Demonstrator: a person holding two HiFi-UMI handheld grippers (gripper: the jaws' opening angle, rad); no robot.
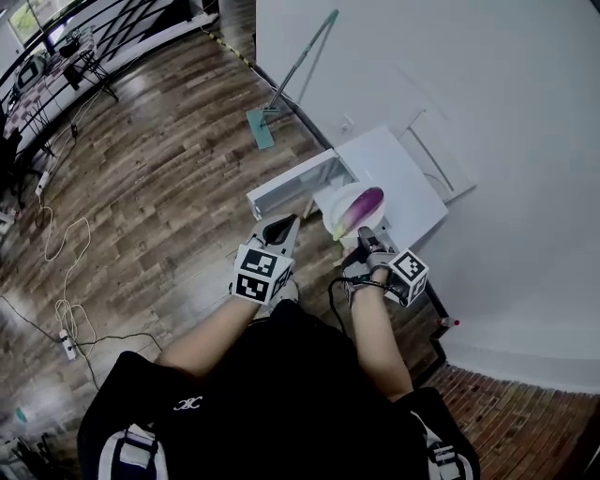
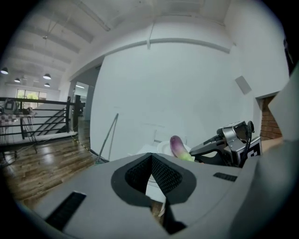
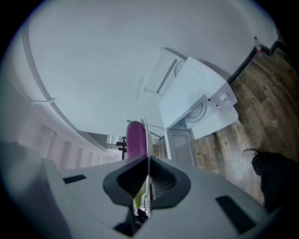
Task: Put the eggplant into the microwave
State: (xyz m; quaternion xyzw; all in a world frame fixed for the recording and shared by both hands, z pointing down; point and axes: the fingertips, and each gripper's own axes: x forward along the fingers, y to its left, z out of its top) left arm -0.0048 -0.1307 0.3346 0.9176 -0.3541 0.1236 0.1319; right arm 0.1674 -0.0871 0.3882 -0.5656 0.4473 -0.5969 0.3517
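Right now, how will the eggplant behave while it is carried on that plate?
The eggplant looks round and glossy and lies loose on the plate, so it would probably roll if tilted. The right tongs pinch only one rim edge, so the plate may tip.

- A large, open indoor hall used as a work space: a brown wood-plank floor [image 1: 169,159] spreads wide to the left of the left gripper [image 1: 281,225].
- A black metal railing [image 1: 112,23] and a cluttered table [image 1: 42,75] stand far ahead and left of that gripper.
- Loose pale cables [image 1: 64,309] trail over the floor to its left.
- Round ceiling lamps [image 2: 46,76] hang high above.
- A white box-shaped microwave [image 1: 394,178] stands against the plain white wall [image 1: 487,84], just ahead of the right gripper [image 1: 366,239].
- A teal-headed flat mop [image 1: 281,94] leans on that wall farther ahead.
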